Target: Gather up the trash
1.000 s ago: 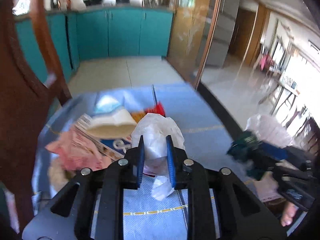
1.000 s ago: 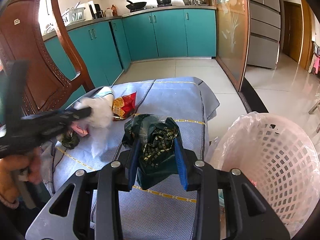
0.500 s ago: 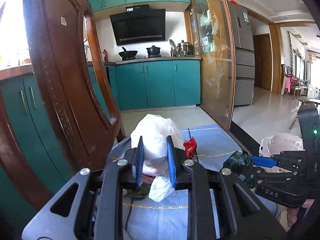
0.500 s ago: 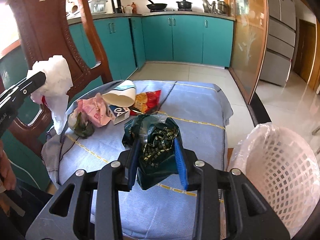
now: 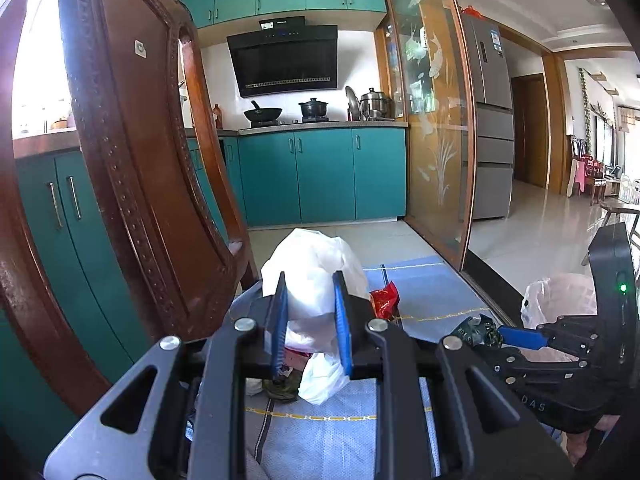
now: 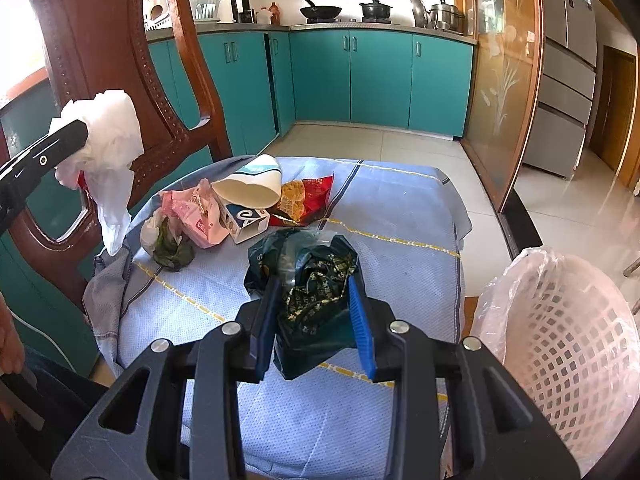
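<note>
My left gripper (image 5: 309, 294) is shut on a crumpled white plastic bag (image 5: 316, 268) and holds it high above the table; it also shows in the right wrist view (image 6: 108, 140) at the left. My right gripper (image 6: 314, 292) is shut on a dark green plastic bag (image 6: 308, 276) just above the blue tablecloth (image 6: 400, 216). Its fingers (image 5: 520, 338) with the green bag show in the left wrist view. A white lined basket (image 6: 560, 340) stands at the table's right side.
On the cloth lie a paper cup (image 6: 250, 186), a red snack wrapper (image 6: 308, 200), a pink wrapper (image 6: 192, 212), a small carton (image 6: 248, 220) and a wad of green leaves (image 6: 168, 246). A wooden chair (image 6: 120, 60) stands at the left. Teal cabinets (image 6: 380, 76) line the back.
My left gripper has lifted the white bag from the table up and to the left. My right gripper has stayed close above the cloth with the green bag.
</note>
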`<move>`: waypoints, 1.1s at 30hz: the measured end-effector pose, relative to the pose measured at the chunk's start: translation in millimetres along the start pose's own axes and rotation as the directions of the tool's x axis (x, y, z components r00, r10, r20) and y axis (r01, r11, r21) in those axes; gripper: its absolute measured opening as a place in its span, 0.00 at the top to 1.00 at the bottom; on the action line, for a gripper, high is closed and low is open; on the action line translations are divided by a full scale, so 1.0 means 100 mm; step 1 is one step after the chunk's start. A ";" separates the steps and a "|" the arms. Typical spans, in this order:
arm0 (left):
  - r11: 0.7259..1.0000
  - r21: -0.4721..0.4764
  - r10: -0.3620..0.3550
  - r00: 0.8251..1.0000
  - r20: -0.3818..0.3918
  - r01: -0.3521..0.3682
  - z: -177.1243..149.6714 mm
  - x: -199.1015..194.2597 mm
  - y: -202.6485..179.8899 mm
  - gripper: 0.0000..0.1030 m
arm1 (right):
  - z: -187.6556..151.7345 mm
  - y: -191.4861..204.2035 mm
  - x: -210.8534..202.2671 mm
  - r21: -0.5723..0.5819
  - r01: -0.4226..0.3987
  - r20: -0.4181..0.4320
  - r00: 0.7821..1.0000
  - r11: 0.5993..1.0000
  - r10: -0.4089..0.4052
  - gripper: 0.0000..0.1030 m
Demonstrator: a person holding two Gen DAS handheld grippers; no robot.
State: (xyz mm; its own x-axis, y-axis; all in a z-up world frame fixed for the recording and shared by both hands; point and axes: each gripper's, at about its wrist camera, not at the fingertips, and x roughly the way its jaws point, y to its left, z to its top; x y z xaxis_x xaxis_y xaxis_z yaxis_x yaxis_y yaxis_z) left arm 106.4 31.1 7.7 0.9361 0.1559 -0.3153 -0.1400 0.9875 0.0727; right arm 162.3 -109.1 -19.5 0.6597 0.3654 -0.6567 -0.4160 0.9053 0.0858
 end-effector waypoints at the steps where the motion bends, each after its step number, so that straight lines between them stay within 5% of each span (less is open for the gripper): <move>1: 1.000 0.000 -0.001 1.000 0.000 0.001 -0.01 0.00 0.00 0.79 | 0.00 0.00 0.00 0.000 0.000 0.000 1.000 1.000 0.000 0.67; 33: 0.999 -0.040 -0.016 1.000 0.006 0.016 -0.03 -0.04 0.11 0.79 | 0.01 -0.05 -0.11 0.024 -0.001 0.042 0.999 1.000 0.000 0.67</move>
State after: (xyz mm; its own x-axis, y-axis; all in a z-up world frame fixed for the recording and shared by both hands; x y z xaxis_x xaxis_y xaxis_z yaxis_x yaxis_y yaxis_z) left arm 100.3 41.2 6.9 0.9402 0.1402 -0.3104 -0.1377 0.9900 0.0302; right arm 158.1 -117.0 -12.1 0.6859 0.3738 -0.6243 -0.4011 0.9101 0.1043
